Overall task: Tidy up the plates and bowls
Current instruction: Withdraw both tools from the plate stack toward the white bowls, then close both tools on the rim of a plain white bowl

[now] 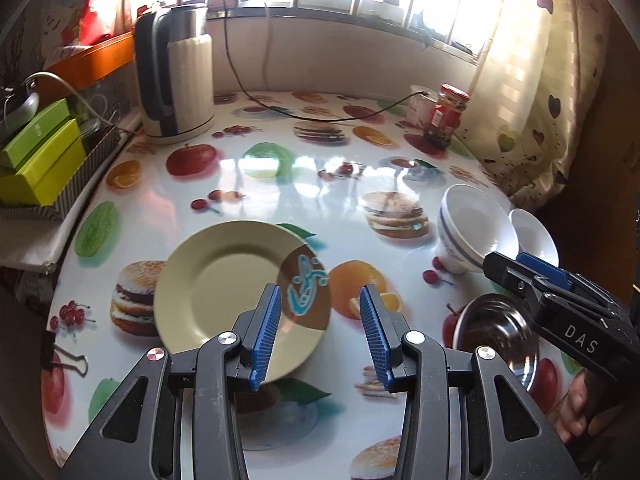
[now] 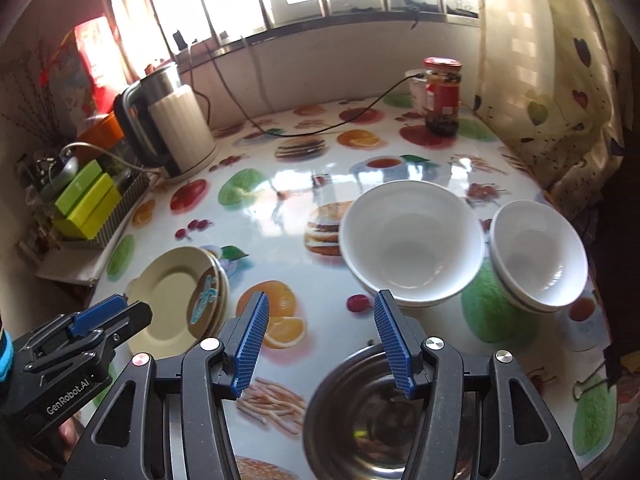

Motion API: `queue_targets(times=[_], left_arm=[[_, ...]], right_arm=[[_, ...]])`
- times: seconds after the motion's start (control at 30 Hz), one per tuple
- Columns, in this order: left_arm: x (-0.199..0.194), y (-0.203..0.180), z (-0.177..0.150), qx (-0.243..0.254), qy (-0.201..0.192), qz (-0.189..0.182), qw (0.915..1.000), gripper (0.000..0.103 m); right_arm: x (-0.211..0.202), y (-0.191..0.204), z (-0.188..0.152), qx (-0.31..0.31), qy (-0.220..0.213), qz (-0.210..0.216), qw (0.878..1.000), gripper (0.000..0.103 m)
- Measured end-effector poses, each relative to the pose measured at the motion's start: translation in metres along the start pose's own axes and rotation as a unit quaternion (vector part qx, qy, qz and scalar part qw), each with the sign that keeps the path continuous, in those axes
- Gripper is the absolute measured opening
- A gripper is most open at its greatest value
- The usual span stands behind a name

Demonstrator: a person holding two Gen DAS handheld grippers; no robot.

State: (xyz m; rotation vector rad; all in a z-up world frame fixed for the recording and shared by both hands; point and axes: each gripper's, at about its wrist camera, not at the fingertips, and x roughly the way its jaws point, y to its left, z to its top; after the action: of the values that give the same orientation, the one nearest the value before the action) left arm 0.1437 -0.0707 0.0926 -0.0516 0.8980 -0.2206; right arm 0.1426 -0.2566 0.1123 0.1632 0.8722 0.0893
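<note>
The steel bowl (image 2: 368, 412) lies nearest, under the empty, half-open right gripper (image 2: 324, 344), while the left gripper (image 1: 320, 340) (also empty, half-open) hovers over the plates (image 1: 240, 292) at left, whose glossy rims could slip from the pads.

Bare table (image 2: 320, 200) lies open between plates (image 2: 176, 300) and bowls (image 2: 412, 244); kettle (image 2: 176, 128) probably blocks far left.

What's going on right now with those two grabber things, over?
Both hand-held grippers, left and right, open, empty, above table. Plates stacked left; white bowls right; steel bowl nearest. Nothing in the way.
</note>
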Motion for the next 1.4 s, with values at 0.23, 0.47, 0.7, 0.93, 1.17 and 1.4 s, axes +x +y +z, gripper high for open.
queue_targets(times=[0.23,0.47,0.7,0.93,1.17,1.4], left_arm=[[0.005,-0.026,0.009,0.022,-0.007,-0.015,0.9996,0.042],[0.012,-0.048,0.014,0.036,-0.002,-0.037,0.9987,0.042],[0.021,-0.063,0.021,0.041,0.002,-0.066,0.9970,0.042],[0.033,-0.070,0.030,0.035,0.012,-0.087,0.9955,0.042],[0.047,-0.079,0.039,0.037,0.021,-0.090,0.9950,0.042],[0.065,-0.085,0.049,0.034,0.031,-0.100,0.9939,0.042]], right_arm=[[-0.016,-0.029,0.001,0.018,-0.020,-0.031,0.999,0.055],[-0.027,-0.054,0.002,0.041,-0.032,-0.048,0.997,0.055],[-0.031,-0.075,0.001,0.057,-0.037,-0.057,0.996,0.055],[-0.033,-0.092,0.005,0.067,-0.044,-0.057,0.995,0.055],[-0.022,-0.103,0.006,0.075,-0.041,-0.051,0.995,0.055],[-0.007,-0.103,0.010,0.063,-0.033,-0.030,0.997,0.055]])
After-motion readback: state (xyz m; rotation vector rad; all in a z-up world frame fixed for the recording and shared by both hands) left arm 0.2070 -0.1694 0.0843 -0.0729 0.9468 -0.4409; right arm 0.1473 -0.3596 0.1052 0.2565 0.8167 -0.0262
